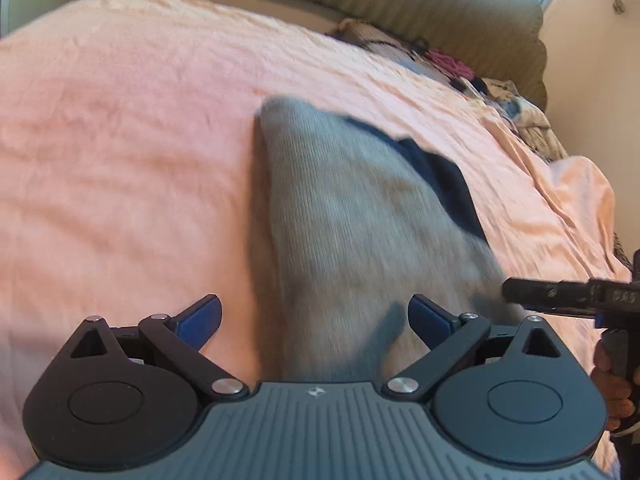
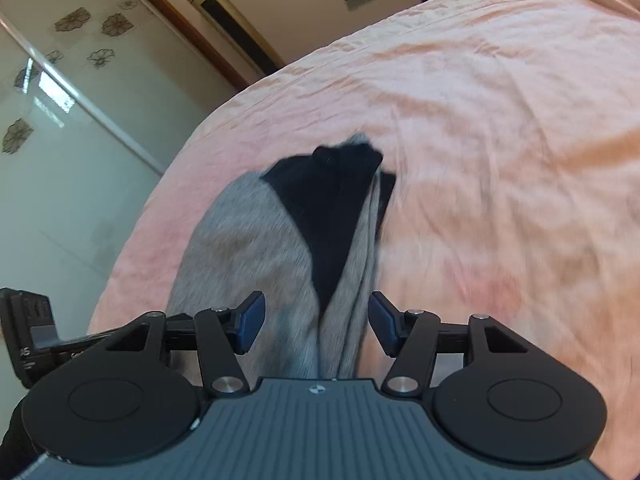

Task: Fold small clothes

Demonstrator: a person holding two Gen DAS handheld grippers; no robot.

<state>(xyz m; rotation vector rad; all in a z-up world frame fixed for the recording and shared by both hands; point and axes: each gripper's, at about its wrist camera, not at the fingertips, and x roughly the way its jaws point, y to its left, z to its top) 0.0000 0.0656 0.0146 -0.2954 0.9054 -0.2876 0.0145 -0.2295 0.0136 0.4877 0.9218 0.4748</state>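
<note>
A grey knitted sock with a black heel patch point(image 1: 352, 216) lies on the pink bedsheet point(image 1: 120, 140); it is motion-blurred. My left gripper point(image 1: 315, 320) is open, its blue pads on either side of the sock's near end. In the right wrist view the grey sock point(image 2: 256, 248) with its black part point(image 2: 332, 208) lies bunched in folds. My right gripper point(image 2: 316, 324) is open, with the sock's near end between its pads. The right gripper also shows at the right edge of the left wrist view point(image 1: 568, 296).
A striped olive headboard point(image 1: 440, 12) and a pile of mixed clothes point(image 1: 460, 68) lie at the far end of the bed. A glass sliding door with flower decals point(image 2: 60, 128) and a gold tower unit point(image 2: 228, 28) stand beyond the bed's edge.
</note>
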